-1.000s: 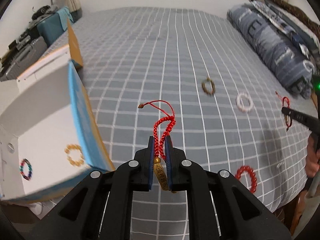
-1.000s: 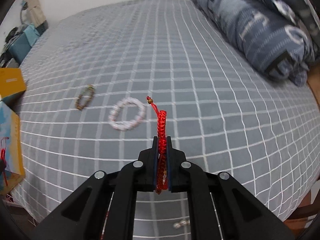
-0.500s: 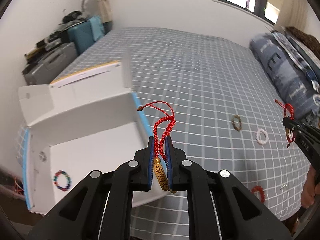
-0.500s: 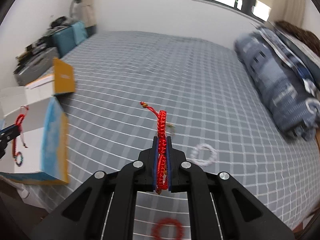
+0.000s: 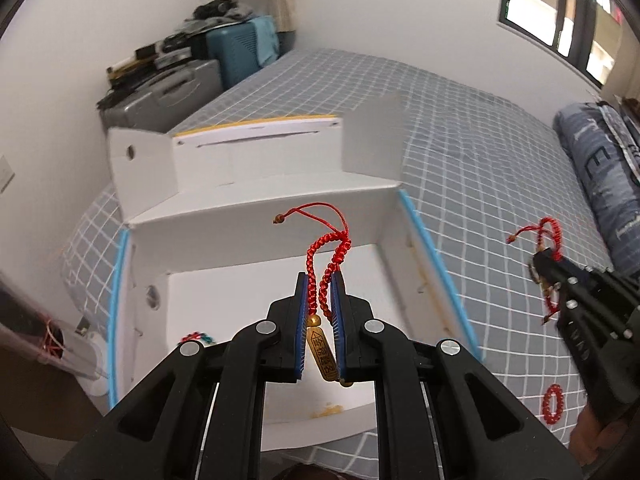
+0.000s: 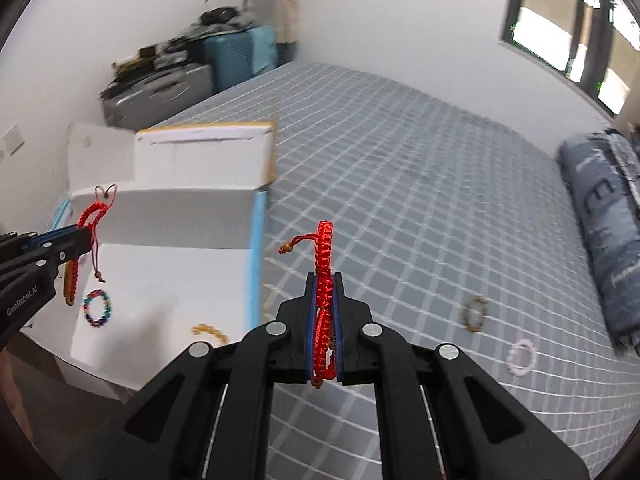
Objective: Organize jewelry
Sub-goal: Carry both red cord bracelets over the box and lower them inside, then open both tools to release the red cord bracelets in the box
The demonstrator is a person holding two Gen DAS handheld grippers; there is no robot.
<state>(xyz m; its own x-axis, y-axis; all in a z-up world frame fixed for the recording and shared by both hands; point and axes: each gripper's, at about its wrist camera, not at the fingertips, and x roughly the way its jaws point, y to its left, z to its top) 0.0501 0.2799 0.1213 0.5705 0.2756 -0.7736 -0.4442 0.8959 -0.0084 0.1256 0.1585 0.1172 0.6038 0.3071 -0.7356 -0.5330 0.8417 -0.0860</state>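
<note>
Hovering left tool (image 5: 319,300) over white box (image 5: 256,216), clamped on red charm bracelet (image 5: 326,258).
Right tool (image 6: 324,308), gripping red braided bracelet (image 6: 323,256), sits beyond box's right edge; left is nearer.

A red braided bracelet with a gold tag (image 5: 322,276) hangs above the open white box (image 5: 256,216). A second red braided bracelet (image 6: 324,280) is held over the bed (image 6: 400,184). Multicolored (image 6: 97,307) and amber (image 6: 210,332) bracelets lie inside the box.

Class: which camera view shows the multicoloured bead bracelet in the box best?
The right wrist view: the multicoloured bead bracelet lies whole on the white box floor. The left wrist view shows only a sliver behind the left gripper.
</note>
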